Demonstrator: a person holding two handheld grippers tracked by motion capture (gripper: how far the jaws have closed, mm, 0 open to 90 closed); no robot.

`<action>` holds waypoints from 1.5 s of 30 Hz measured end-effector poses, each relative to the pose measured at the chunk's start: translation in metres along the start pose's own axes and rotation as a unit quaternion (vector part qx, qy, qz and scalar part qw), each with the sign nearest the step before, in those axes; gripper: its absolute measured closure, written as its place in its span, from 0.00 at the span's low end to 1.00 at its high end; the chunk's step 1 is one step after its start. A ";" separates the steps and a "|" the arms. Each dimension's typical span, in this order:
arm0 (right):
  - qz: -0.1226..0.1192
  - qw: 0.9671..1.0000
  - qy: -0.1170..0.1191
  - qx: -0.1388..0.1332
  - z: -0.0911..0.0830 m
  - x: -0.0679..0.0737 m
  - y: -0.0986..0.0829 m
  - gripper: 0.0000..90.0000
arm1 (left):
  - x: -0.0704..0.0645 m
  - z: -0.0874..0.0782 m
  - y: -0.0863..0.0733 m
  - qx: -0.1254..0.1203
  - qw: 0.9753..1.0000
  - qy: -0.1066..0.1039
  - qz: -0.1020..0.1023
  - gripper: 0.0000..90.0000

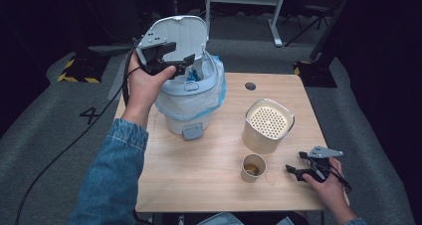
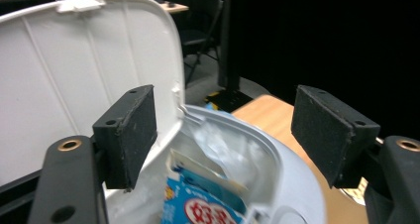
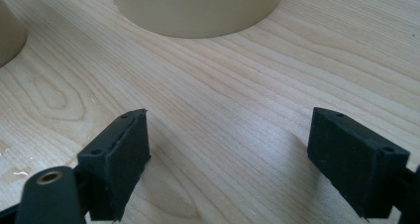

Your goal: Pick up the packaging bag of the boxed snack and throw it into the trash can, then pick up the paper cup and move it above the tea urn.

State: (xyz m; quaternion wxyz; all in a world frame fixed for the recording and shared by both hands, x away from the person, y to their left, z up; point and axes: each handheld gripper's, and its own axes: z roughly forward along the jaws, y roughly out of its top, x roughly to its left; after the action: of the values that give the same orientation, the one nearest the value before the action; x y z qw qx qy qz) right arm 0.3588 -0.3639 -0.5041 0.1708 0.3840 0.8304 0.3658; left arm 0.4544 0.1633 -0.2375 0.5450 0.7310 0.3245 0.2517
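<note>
While plastic-lined, the rounded white bin [image 1: 191, 93] stands on grained wood [image 1: 209, 165].

we wear blue denim sleeves [image 1: 112, 170]. our left gripper [image 1: 175, 56] and right gripper [image 1: 294, 163] are black, each topped with a grey three-cornered plate, trailing black cables; brass-ringed holes mark the jaws.

Table [image 1: 199, 180] pale matt wood, grained. Bin [image 1: 191, 93] smooth glossy plastic, thin crinkly plastic liner [image 1: 211, 100]. Pads [image 3: 124, 154] matt black, rough. Cup [image 1: 253, 167] paper.
</note>
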 end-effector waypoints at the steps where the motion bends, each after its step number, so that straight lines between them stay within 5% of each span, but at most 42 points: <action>1: 0.000 1.000 0.000 0.000 0.000 0.000 0.000 0.19 | -0.001 -0.004 -0.001 0.001 1.000 -0.004 0.005 0.30; 10: 0.000 1.000 0.000 0.000 0.000 0.000 0.000 0.19 | -0.020 -0.036 -0.015 0.014 0.998 -0.047 0.029 0.31; 19: -0.001 1.000 0.001 0.000 0.000 0.000 0.000 0.20 | -0.041 -0.061 -0.050 0.033 0.996 -0.073 0.044 0.32; 29: -0.037 0.999 0.011 0.011 -0.006 0.001 0.003 0.35 | -0.052 -0.067 -0.106 0.067 0.993 -0.086 0.047 0.32; 36: -0.046 0.999 0.029 0.007 -0.017 0.002 0.010 0.40 | -0.052 -0.071 -0.143 0.078 0.993 -0.086 0.029 0.34; 40: -0.062 0.997 0.042 0.033 -0.021 0.008 0.014 0.41 | -0.055 -0.069 -0.171 0.108 0.990 -0.092 0.027 0.35; 45: -0.073 0.996 0.053 0.030 -0.025 0.016 0.016 0.41 | -0.057 -0.058 -0.193 0.141 0.986 -0.088 0.027 0.34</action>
State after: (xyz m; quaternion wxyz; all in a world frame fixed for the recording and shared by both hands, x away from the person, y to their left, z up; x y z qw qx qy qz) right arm 0.3427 -0.3567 -0.4754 0.1414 0.3078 0.8745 0.3471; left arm 0.3359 0.1957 -0.4077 0.4559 0.8283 0.2877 0.1525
